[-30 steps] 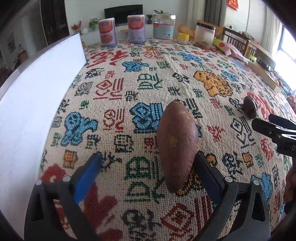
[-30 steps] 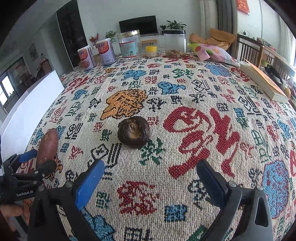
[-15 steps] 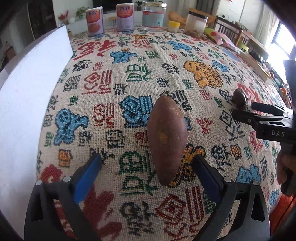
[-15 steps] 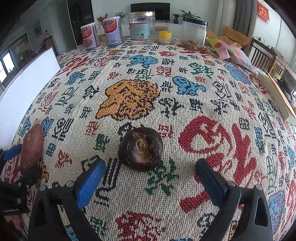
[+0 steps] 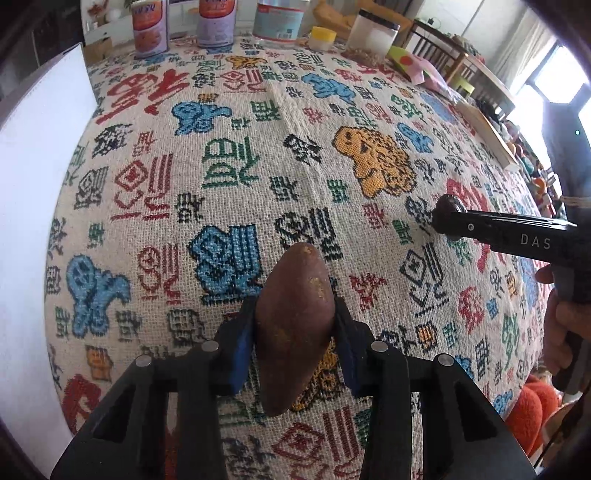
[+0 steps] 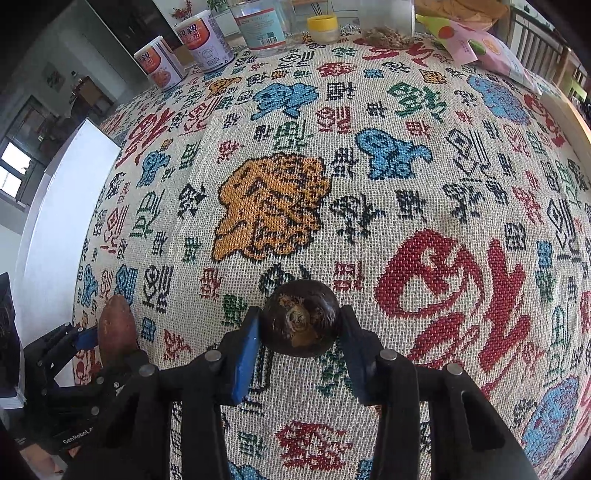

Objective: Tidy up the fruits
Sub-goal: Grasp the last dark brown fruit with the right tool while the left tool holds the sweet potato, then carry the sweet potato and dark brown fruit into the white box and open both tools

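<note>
A reddish-brown sweet potato [image 5: 293, 332] lies lengthwise on the patterned tablecloth [image 5: 229, 166]. My left gripper [image 5: 294, 306] is closing on it, and its blue pads touch both flanks. A dark round fruit [image 6: 301, 321] with a dried stem cap sits between the pads of my right gripper [image 6: 300, 314], whose jaws are closing and pressing on its sides. In the left wrist view the right gripper [image 5: 448, 221] is side-on with the dark fruit [image 5: 448, 202] at its tip. The right wrist view has the sweet potato [image 6: 114, 328] at lower left, in the left gripper.
A white board [image 5: 33, 221] stands along the table's left edge. Cans [image 5: 149, 26], jars [image 6: 260, 22] and a snack bag [image 6: 476, 44] line the far edge. A flat wooden box [image 5: 484, 125] lies at the right. A hand [image 5: 561, 321] holds the right gripper.
Both grippers tipped downward and moved over their fruit. Their jaws went from wide open to closed on the sweet potato and on the dark fruit.
</note>
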{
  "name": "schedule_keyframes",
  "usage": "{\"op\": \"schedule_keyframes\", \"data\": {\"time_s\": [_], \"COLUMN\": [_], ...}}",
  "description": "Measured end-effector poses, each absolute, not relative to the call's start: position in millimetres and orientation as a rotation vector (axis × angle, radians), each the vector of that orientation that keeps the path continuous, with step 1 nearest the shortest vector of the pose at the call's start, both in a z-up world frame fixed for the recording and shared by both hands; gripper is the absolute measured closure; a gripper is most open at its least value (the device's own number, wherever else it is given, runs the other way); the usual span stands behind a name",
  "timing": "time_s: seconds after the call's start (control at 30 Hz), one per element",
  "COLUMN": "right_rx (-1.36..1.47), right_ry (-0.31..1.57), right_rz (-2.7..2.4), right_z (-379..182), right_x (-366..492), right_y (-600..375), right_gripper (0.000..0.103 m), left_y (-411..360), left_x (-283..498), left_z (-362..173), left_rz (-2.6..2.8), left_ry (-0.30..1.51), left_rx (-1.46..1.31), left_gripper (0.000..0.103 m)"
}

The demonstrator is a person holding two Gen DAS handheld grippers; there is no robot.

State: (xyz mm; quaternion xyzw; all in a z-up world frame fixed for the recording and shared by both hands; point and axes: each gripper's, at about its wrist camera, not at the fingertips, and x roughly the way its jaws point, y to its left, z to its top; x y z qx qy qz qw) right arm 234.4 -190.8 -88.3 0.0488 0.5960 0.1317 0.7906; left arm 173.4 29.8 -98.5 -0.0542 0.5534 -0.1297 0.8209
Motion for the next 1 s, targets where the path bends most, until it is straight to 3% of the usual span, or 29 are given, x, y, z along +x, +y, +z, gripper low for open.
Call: {"op": "schedule_keyframes", "data": {"time_s": [0.13,0.3,0.43,0.53,0.67,0.87,1.0], "right_rx": [0.129,0.121,0.072,-0.005,-0.154,-0.345,-0.398], "right_ry": [1.242,1.144,1.063,1.037,1.035,1.090,1.179], "right_rz": [0.323,0.467,0.665,0.824,0.987,1.043,1.021], "right_z": [-63.6,6.3,70.0,96.8,97.6,52.7,17.0], "right_x": [221.1,192.0,167.7,142.6,107.6,82.3,85.2], "right_y": [-186.0,-153.1,-82.2,-12.7,83.6,188.1,219.3], "right_gripper": [0.061,0.061,0.061,0.061,0.061,0.061,0.061], "left_y": [51.9,100.3,167.1,228.3,295.7,354.6,371.9], "left_x": [148.5,87.5,38.2,24.1,54.4,100.9,95.3], "left_z": [-67.7,24.1,102.2,125.9,89.8,-25.6,-58.9], "left_rz": [-0.332,-0.505,-0.495,-0.362,-0.101,0.112,0.168], "left_ry": [1.106,0.980,0.829,0.796,0.898,1.145,1.209], "left_rx": [-0.229,-0.463,-0.530,-0.527,-0.469,-0.483,-0.550], "left_gripper": [0.063,0.063,0.062,0.062,0.062,0.062,0.061]}}
